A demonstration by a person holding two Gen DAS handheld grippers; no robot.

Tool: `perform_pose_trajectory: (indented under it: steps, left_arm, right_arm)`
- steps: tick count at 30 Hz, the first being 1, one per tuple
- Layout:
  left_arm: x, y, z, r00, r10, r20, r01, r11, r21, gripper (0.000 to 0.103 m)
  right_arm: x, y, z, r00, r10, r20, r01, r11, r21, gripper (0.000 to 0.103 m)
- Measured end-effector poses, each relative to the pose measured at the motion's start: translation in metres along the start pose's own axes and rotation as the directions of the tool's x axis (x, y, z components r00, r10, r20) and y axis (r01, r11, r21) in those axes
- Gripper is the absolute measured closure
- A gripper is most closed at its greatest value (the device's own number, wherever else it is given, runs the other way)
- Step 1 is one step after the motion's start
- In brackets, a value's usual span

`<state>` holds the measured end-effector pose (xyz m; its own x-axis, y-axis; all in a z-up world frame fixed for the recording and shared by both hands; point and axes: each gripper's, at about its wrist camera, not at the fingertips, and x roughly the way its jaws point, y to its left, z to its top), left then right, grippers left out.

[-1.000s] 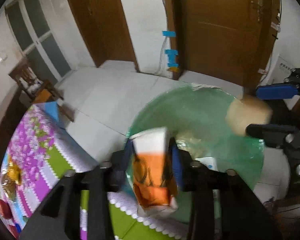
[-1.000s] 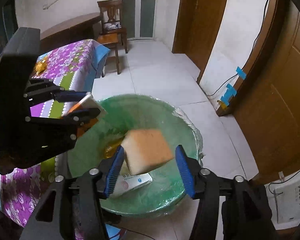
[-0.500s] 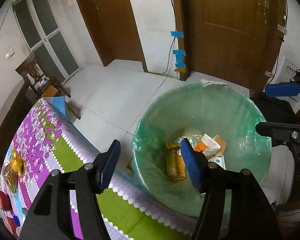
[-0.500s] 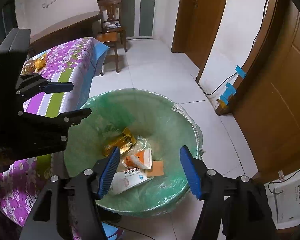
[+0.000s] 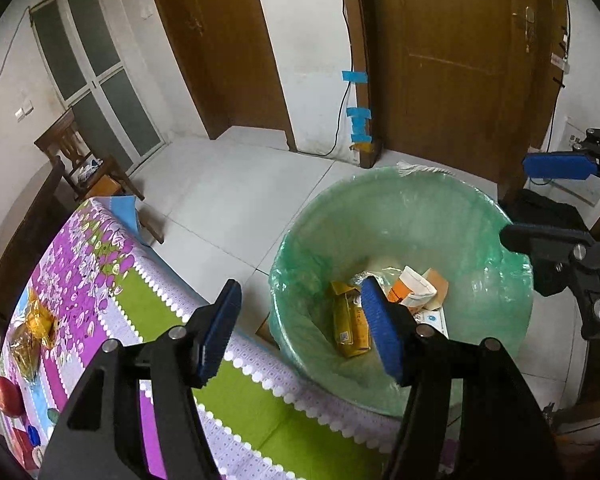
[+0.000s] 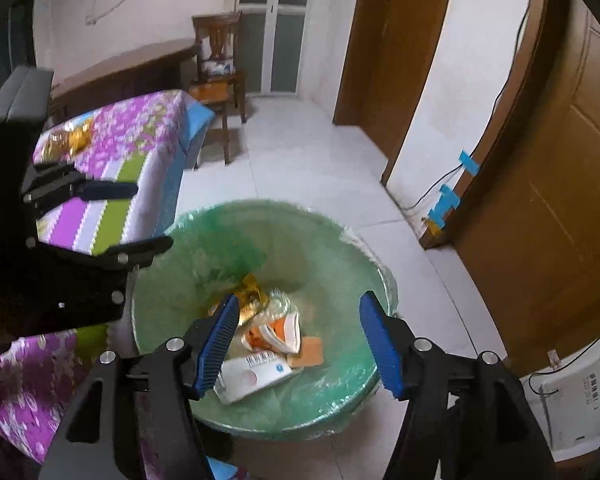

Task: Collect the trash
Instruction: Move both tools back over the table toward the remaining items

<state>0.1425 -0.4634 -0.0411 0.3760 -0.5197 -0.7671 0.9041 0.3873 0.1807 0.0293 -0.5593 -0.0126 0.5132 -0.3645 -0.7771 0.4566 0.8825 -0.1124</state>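
The left claw (image 5: 300, 328) hangs with its jaws apart and empty over the worktop (image 5: 100, 264) edge; the right claw (image 6: 296, 340) gapes just as empty above the bin (image 6: 340, 400). In the green-lined bin lie a white box (image 6: 252, 376), an orange-and-white wrapper (image 6: 280, 330), a tan sponge (image 6: 312, 354) and a yellow packet (image 5: 352, 320). Beyond stands a wooden chair (image 6: 218, 60).

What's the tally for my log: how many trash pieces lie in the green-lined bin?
5 at the bottom of the bin: a yellow packet, crumpled clear plastic beside it, an orange-and-white wrapper mid-pile, a tan square beside that, a white box in front. More may lie underneath.
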Motion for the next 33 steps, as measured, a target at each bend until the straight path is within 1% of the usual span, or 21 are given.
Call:
perform_pose_trajectory:
  steps: [2,4,6,8,11,13,14,16,20,21,23,25,28,29,31,33]
  left_arm:
    - [-0.005,0.003,-0.005,1.0,-0.008,0.008,0.008,1.0,-0.002,0.04]
    - [-0.011,0.008,-0.011,1.0,-0.017,0.018,0.017,1.0,-0.007,0.034]
    - [-0.015,0.014,-0.018,0.999,-0.026,0.019,0.027,0.999,-0.018,0.033]
    - [-0.023,0.025,-0.028,0.999,-0.047,0.02,0.048,0.998,-0.05,0.033]
    - [-0.037,0.041,-0.041,0.998,-0.056,0.034,0.059,0.994,-0.093,0.033]
    - [-0.051,0.053,-0.052,0.998,-0.039,0.051,0.044,0.992,-0.117,0.032]
    - [-0.058,0.061,-0.058,0.998,-0.034,0.06,0.042,0.99,-0.134,0.032]
    - [-0.077,0.078,-0.073,0.997,-0.019,0.073,0.032,0.984,-0.177,0.029]
    - [-0.12,0.12,-0.11,0.994,0.057,0.094,-0.031,0.965,-0.259,0.026]
    - [-0.131,0.131,-0.119,0.992,0.08,0.096,-0.05,0.958,-0.281,0.026]
    - [-0.158,0.161,-0.142,0.986,0.135,0.102,-0.093,0.936,-0.341,0.026]
    - [-0.18,0.186,-0.164,0.975,0.198,0.097,-0.146,0.909,-0.39,0.026]
    - [-0.206,0.219,-0.197,0.958,0.278,0.072,-0.216,0.863,-0.457,0.026]
    - [-0.213,0.229,-0.208,0.954,0.292,0.063,-0.227,0.847,-0.48,0.025]
    - [-0.222,0.247,-0.23,0.953,0.298,0.044,-0.233,0.821,-0.522,0.025]
    - [-0.225,0.254,-0.246,0.954,0.298,0.024,-0.237,0.804,-0.545,0.025]
  right_arm:
    - [-0.01,0.005,0.0,0.999,0.002,0.048,-0.002,1.0,0.008,0.038]
    - [-0.018,0.011,0.002,0.997,0.002,0.083,-0.002,1.0,0.006,0.037]
    - [-0.029,0.02,0.004,0.991,0.008,0.13,-0.008,1.0,0.004,0.036]
    - [-0.037,0.027,0.006,0.986,0.021,0.163,-0.022,1.0,0.007,0.032]
    - [-0.051,0.045,0.011,0.973,0.07,0.219,-0.073,0.997,0.002,0.03]
    - [-0.058,0.057,0.012,0.966,0.105,0.236,-0.106,0.994,-0.01,0.028]
    - [-0.063,0.066,0.013,0.959,0.135,0.248,-0.132,0.991,-0.028,0.027]
    - [-0.071,0.083,0.013,0.95,0.163,0.266,-0.152,0.986,-0.061,0.027]
    - [-0.085,0.12,0.014,0.929,0.214,0.301,-0.173,0.972,-0.157,0.027]
    - [-0.088,0.132,0.015,0.923,0.227,0.31,-0.175,0.966,-0.189,0.027]
    - [-0.091,0.152,0.017,0.915,0.245,0.321,-0.173,0.956,-0.237,0.027]
    - [-0.091,0.173,0.021,0.904,0.285,0.32,-0.198,0.94,-0.278,0.027]
    - [-0.087,0.2,0.03,0.889,0.337,0.309,-0.248,0.923,-0.294,0.027]
    - [-0.087,0.206,0.031,0.887,0.347,0.306,-0.258,0.92,-0.297,0.027]
    - [-0.081,0.225,0.035,0.882,0.373,0.288,-0.283,0.908,-0.309,0.027]
    - [-0.076,0.242,0.036,0.88,0.394,0.265,-0.303,0.896,-0.324,0.027]
